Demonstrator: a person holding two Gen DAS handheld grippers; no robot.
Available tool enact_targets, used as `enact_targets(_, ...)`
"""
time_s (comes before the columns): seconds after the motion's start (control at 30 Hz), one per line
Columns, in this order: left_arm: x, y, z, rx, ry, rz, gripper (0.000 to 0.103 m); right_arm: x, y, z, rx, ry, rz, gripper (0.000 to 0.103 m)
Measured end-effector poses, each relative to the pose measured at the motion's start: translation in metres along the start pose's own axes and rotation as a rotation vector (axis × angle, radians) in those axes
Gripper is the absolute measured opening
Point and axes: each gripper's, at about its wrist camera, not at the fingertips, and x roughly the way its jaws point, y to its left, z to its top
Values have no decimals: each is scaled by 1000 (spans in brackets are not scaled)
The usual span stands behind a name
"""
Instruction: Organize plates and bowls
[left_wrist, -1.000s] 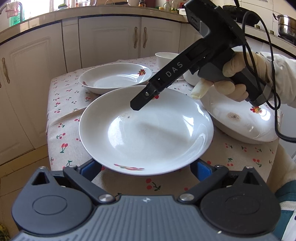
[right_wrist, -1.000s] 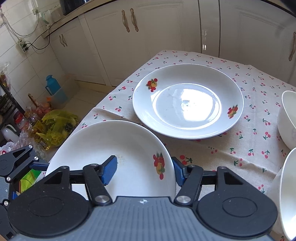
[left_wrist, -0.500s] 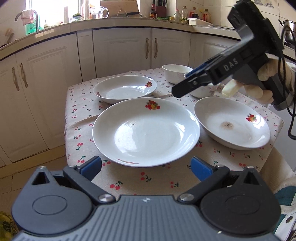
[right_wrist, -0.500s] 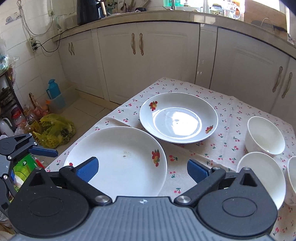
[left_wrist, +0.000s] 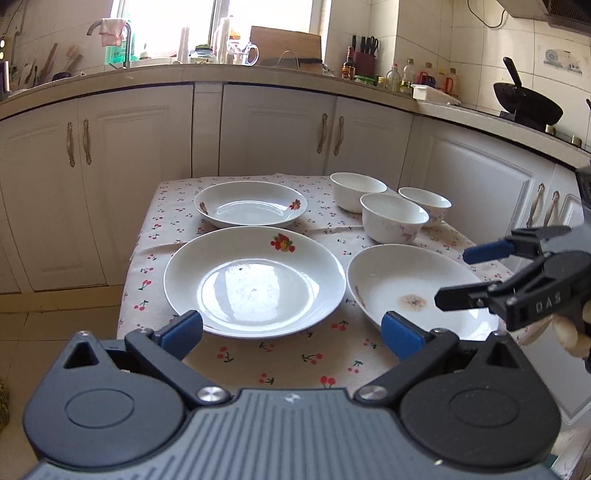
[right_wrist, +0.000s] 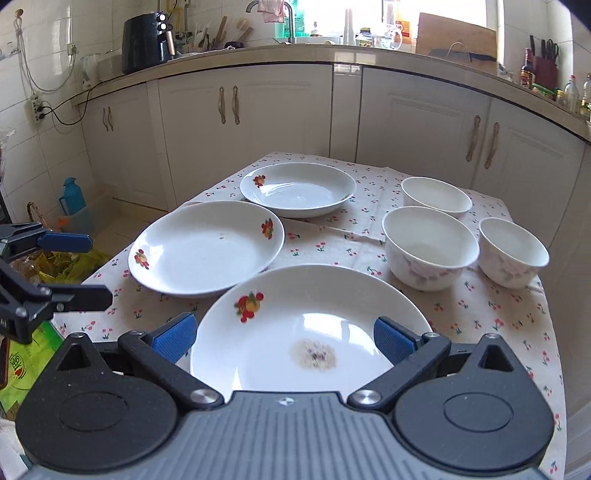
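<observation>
Nothing stacked yet: three plates (right_wrist: 207, 247) and three bowls (right_wrist: 430, 245) spread singly over worktop (right_wrist: 498, 314), both tools, left (left_wrist: 291, 328) and right (right_wrist: 284, 336), wide and empty.

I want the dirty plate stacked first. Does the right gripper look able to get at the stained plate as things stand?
Probably yes. The right gripper is open and empty, its jaws having just been opening, with the stained plate directly ahead of it. Nothing lies on the plate or between them; the left gripper is off to the side.

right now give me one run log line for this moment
left gripper open, empty | right gripper open, empty | three plates, three bowls unstacked on table
</observation>
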Motion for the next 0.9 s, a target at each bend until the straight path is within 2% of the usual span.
enact_targets(0.27,2,-31,-3,68,30,15,102,-29,-8,-41,-4,-20,-30,103)
enact_targets(0.4,4,-40,-3,80,49,-3,102,-31,-13,-57,2,-2,-20,103)
enact_targets(0.67,18,-49,4,105,105,-6,102,-13,-20,-74,12,37,-15,103)
enact_targets(0.9,36,-56,15,157,157,-58,102,2,-25,-76,-5,47,-17,103)
